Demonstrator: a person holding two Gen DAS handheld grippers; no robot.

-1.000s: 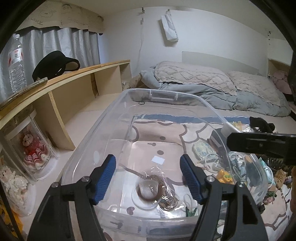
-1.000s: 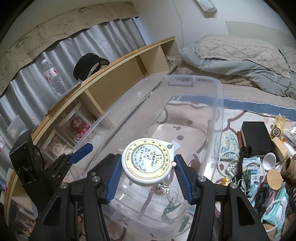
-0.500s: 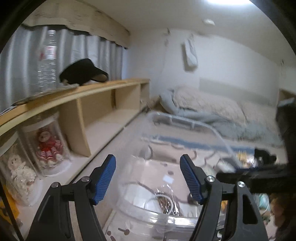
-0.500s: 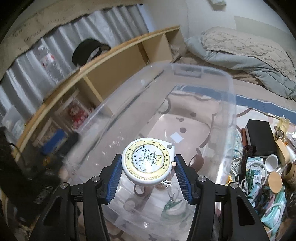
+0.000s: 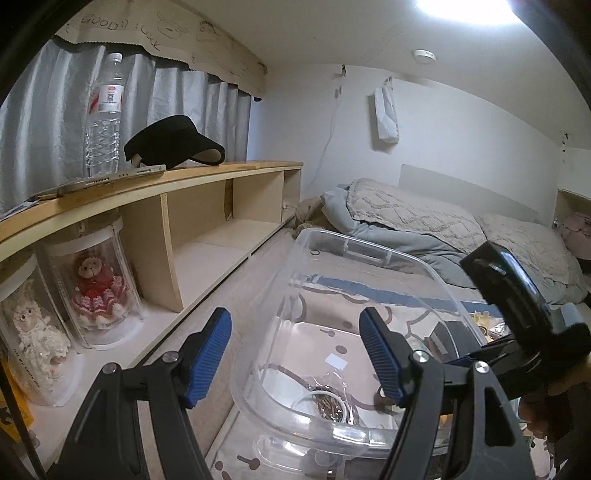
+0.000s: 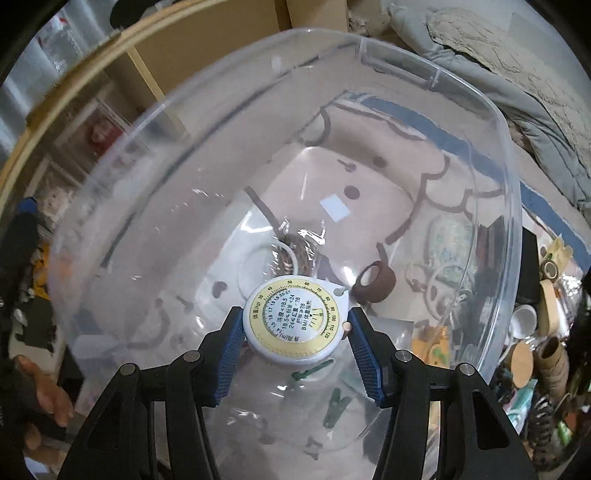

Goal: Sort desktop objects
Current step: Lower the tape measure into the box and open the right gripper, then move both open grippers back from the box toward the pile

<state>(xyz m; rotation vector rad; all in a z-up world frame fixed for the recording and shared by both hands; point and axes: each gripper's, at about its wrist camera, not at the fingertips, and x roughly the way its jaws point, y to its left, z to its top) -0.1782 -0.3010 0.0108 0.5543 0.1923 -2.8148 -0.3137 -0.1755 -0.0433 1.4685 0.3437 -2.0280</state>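
Fingers of our right gripper (image 6: 295,330) clamp the round tape measure (image 6: 297,323) above the clear bin (image 6: 491,110). Our left gripper (image 5: 295,354) hangs wide, holding nothing, at the bin's near left corner.

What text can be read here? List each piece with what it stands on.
"GOOD LUCK", hand-lettered, on the paper valance above the curtain.
"BMI" and a "(kg)" scale numbered 35 to 120, on the round tape measure that the right gripper holds over the clear bin; its small characters are not surely readable.
The red label on the water bottle: too small to read.
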